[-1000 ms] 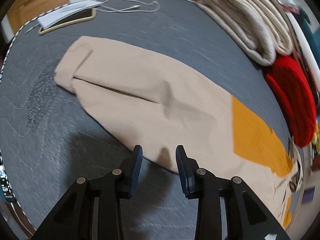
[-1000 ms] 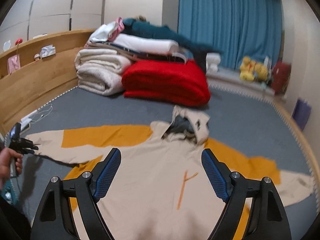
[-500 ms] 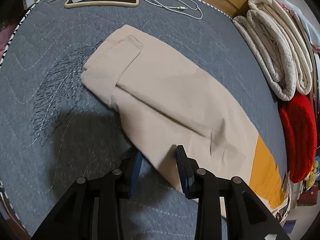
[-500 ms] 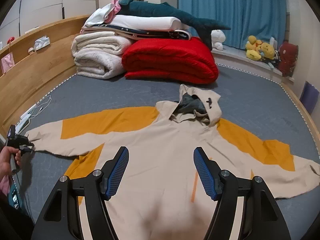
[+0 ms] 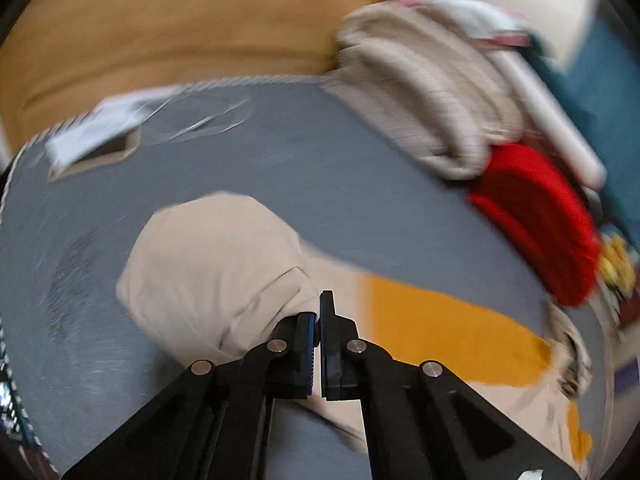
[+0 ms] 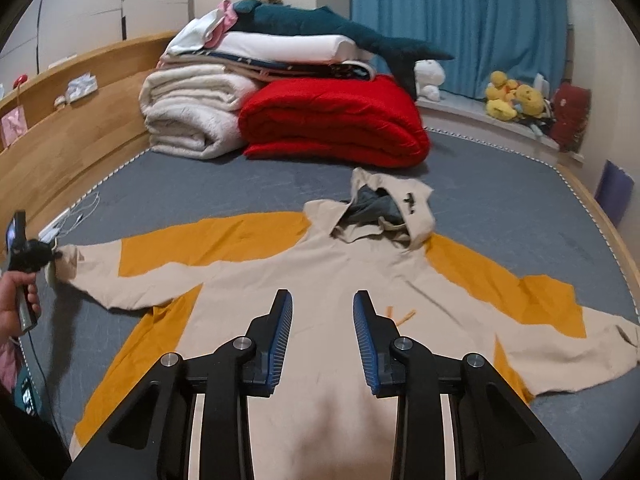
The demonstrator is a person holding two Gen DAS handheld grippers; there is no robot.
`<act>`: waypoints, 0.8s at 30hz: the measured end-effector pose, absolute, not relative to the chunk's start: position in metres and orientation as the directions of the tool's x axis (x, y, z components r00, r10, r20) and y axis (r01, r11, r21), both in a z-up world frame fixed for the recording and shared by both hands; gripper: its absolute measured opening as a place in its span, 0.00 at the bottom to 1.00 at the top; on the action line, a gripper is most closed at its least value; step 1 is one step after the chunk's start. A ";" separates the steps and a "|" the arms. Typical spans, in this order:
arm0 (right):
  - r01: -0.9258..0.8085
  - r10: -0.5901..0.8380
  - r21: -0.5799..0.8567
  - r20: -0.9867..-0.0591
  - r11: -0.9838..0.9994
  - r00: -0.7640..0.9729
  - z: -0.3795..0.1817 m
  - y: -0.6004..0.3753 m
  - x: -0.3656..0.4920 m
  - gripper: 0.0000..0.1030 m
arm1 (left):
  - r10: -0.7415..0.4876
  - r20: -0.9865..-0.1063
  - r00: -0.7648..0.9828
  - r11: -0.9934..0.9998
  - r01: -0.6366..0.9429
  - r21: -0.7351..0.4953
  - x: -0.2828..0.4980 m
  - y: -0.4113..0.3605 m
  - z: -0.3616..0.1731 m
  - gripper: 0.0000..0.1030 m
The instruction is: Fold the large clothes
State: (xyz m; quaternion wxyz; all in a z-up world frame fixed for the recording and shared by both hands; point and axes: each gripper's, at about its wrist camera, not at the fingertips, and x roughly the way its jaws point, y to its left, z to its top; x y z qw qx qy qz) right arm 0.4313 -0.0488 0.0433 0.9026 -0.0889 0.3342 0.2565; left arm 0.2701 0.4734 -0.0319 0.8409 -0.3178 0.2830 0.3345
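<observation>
A beige and orange hoodie (image 6: pixel 320 268) lies spread face up on the grey bed, hood (image 6: pixel 384 208) toward the far end. My left gripper (image 5: pixel 319 320) is shut on the cuff end of the left sleeve (image 5: pixel 216 272), which is bunched and lifted off the bed; it also shows at the left edge of the right wrist view (image 6: pixel 36 256). My right gripper (image 6: pixel 322 320) is open and empty, hovering over the hoodie's chest. The right sleeve (image 6: pixel 560 320) lies flat, stretched to the right.
Folded cream blankets (image 6: pixel 192 116), a red duvet (image 6: pixel 332 120) and a plush shark (image 6: pixel 320 24) are stacked at the bed's far end. A wooden headboard (image 6: pixel 60 140) runs along the left. A phone and cable (image 5: pixel 96 148) lie near the bed's edge.
My left gripper has closed on the sleeve cuff and lifted it, bunching the sleeve. My right gripper's jaws have narrowed and it has moved lower over the hoodie's chest.
</observation>
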 end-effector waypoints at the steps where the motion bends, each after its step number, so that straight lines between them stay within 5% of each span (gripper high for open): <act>1: -0.517 0.402 0.013 -0.645 0.856 0.650 0.046 -0.053 0.430 0.32 | 0.364 -0.668 0.648 0.610 -0.709 -0.355 0.282 0.456 -0.021 0.00; 7: -0.455 0.367 0.030 -0.640 0.890 0.675 0.050 -0.084 0.421 0.33 | 0.094 -0.545 0.833 0.808 -0.384 -0.447 0.353 0.305 0.032 0.00; 13: -0.415 0.332 0.034 -0.662 0.909 0.672 0.041 -0.102 0.417 0.33 | -0.173 -0.598 0.783 0.923 -0.084 -0.376 0.399 0.148 0.016 0.01; 18: -0.362 0.305 0.069 -0.694 0.930 0.652 0.030 -0.116 0.425 0.33 | -0.277 -0.751 0.600 0.921 -0.058 -0.386 0.423 0.103 -0.039 0.07; 22: -0.311 0.299 0.124 -0.728 0.942 0.617 0.020 -0.120 0.440 0.33 | -0.321 -0.774 0.546 0.886 -0.116 -0.450 0.418 0.116 -0.057 0.24; 24: -0.304 0.298 0.130 -0.732 0.944 0.612 0.016 -0.118 0.443 0.33 | -0.331 -0.772 0.542 0.875 -0.130 -0.467 0.411 0.130 -0.058 0.24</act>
